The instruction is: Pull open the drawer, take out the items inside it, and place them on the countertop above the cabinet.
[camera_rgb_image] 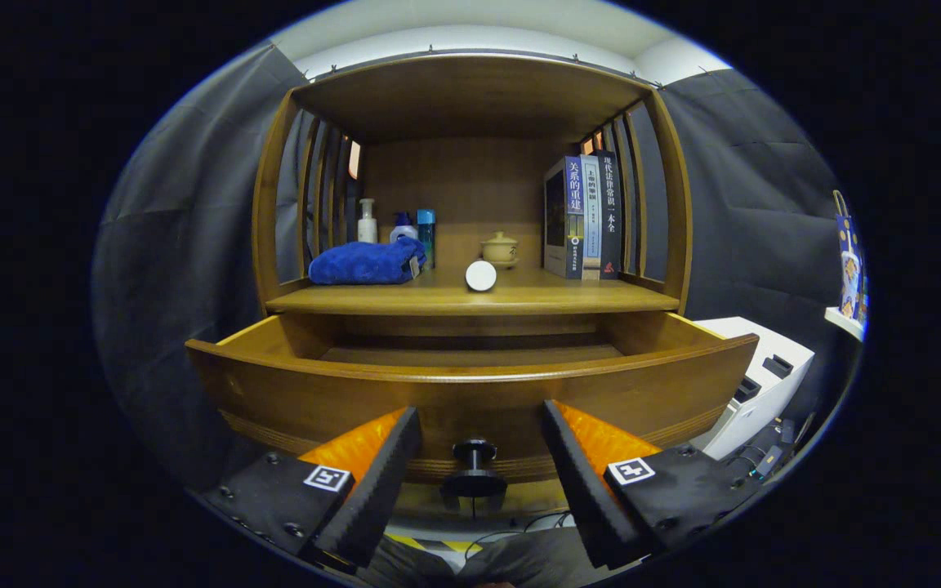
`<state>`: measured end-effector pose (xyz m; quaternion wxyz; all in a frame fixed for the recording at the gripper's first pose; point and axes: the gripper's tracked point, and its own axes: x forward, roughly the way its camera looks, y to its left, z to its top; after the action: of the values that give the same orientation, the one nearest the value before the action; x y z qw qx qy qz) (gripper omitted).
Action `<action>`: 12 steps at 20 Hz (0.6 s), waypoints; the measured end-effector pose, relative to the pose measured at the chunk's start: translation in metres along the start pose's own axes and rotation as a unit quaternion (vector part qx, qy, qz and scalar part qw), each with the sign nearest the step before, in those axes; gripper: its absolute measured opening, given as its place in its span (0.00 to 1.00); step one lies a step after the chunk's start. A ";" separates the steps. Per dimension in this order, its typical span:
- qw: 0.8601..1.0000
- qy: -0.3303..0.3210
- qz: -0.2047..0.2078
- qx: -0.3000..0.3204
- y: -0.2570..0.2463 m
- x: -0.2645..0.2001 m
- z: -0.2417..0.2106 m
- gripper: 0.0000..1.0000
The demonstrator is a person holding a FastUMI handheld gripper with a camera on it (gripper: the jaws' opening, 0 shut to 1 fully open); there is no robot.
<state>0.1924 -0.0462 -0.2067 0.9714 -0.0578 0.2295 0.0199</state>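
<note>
while my fingers (477, 482) sit spread wide with nothing pinched between them, the dark round knob (474, 467) of the drawer (470, 392) stands in the gap, touching neither side. just past the tips i see the drawer front, a curved wooden panel, pulled well out from the cabinet (470, 188). from my angle i can see only the far strip of the drawer floor behind its front wall, so i cannot tell what lies inside it.

above the open drawer runs the counter (470, 300), a wooden ledge under the cabinet's slatted hutch. on it, to my left, a blue folded towel (366, 263) lies flat near the slats. behind the towel stand a white pump bottle (367, 220), a smaller white bottle with a blue top (403, 227) and a teal can (426, 237), close together. near the middle a small white cylinder (481, 275) lies on its side with its round end toward me, and just behind it sits a pale lidded cup (500, 247). to my right a row of books (585, 216) stands upright against the slats.

beyond the cabinet on the right a white box-like unit (764, 376) sits low beside it, with cables (756, 461) at its foot. further right a small shelf (844, 320) carries a blue bag (849, 261). dark cloth hangs behind all of it.
</note>
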 end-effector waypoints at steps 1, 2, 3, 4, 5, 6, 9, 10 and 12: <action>1.000 -0.002 0.000 0.000 0.000 0.006 0.001 0.99; 1.000 0.000 0.000 0.000 0.000 0.010 0.002 0.99; 1.000 0.000 0.000 0.000 0.000 0.016 0.003 0.99; 1.000 0.000 0.000 0.000 0.000 0.022 0.005 0.99; 1.000 -0.002 0.000 0.000 0.000 0.028 0.006 0.99; 1.000 -0.001 0.000 -0.001 0.000 0.033 0.008 0.99; 1.000 -0.004 0.000 -0.002 0.000 0.052 0.013 0.99; 1.000 -0.004 0.000 -0.002 0.000 0.058 0.014 0.99; 1.000 -0.006 0.000 -0.001 0.000 0.070 0.017 0.99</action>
<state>0.2623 -0.0429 -0.2228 0.9726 -0.0582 0.2241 0.0204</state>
